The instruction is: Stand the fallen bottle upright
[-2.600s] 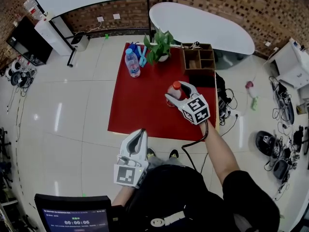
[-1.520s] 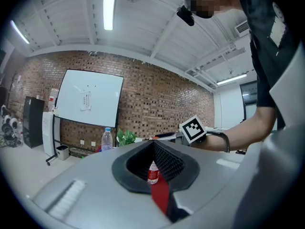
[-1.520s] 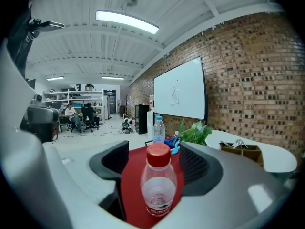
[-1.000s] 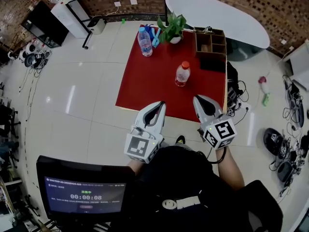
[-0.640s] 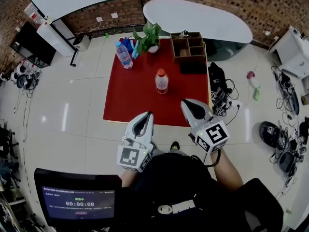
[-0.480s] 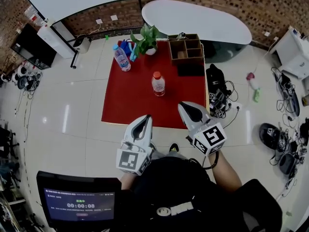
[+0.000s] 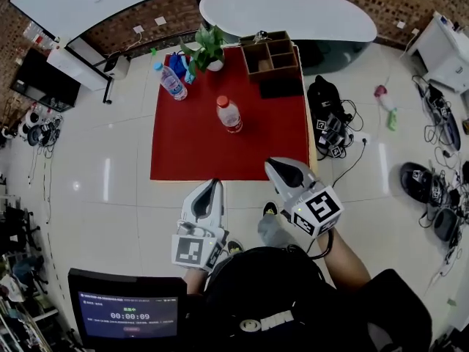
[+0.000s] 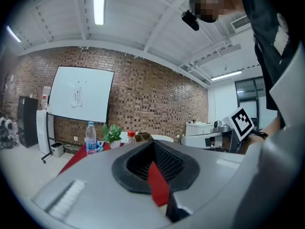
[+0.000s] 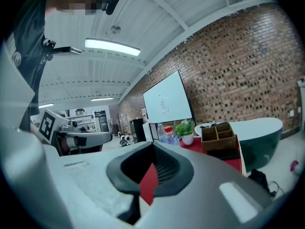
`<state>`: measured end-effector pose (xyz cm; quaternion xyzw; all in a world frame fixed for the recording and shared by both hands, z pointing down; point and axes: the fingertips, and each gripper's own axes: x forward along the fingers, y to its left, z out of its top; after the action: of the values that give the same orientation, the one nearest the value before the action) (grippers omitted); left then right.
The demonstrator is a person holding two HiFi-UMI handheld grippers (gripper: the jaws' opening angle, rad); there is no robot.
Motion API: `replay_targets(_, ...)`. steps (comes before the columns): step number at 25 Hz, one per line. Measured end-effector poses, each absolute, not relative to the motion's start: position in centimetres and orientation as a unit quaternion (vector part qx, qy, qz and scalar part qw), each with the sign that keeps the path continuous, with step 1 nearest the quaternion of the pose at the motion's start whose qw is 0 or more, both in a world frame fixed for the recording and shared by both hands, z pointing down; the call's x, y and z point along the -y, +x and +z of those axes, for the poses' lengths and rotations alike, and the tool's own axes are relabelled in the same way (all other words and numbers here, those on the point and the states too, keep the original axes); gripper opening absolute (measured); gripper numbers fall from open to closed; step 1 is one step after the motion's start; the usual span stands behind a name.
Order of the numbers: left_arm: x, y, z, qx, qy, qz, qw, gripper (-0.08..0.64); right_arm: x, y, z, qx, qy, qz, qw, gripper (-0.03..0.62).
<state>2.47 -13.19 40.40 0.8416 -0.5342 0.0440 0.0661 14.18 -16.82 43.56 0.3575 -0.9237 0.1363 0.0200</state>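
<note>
The red-capped bottle (image 7: 229, 114) stands upright near the middle of the red table (image 7: 190, 152), with nothing touching it. It also shows small and far off as the red-capped bottle (image 8: 131, 137) in the left gripper view and as the red-capped bottle (image 9: 170, 134) in the right gripper view. My left gripper (image 7: 212, 186) hovers off the table's near edge, shut and empty. My right gripper (image 7: 272, 166) is beside it at the near right corner, also shut and empty. In their own views the left gripper (image 8: 155, 151) and right gripper (image 9: 151, 160) have their jaws closed together.
A blue-capped water bottle (image 7: 170, 83), a potted plant (image 7: 207, 50) and a wooden organiser (image 7: 271, 50) stand along the table's far edge. A white oval table (image 7: 286, 13) lies beyond. A black bag and cables (image 7: 330, 123) sit on the floor to the right. A monitor (image 7: 132, 314) is near me.
Both grippers have drawn back from the table toward me, and the right one no longer holds the bottle it gripped earlier. The bottle stays upright where it was left.
</note>
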Motion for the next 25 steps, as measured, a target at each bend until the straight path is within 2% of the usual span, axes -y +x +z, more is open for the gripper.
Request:
replay_targets(8,7.7,-1.0,41.3,0.531,0.845,0.026,0.058,0.008,10.6,11.1,45.3,0.92,0.365,0.138,0.031,0.003)
replay_targets(19,-9.7,-7.9,39.4,0.52,0.853,-0.005,0.05,0.008,-8.5,2.4,42.0,0.916,0.387,0.105,0.027,0.003)
replay_targets(25,-16.1,-8.5,36.8,0.514,0.857,-0.026,0.038,0.008,-14.9,-0.4,37.9,0.925,0.369,0.09,0.004,0.003)
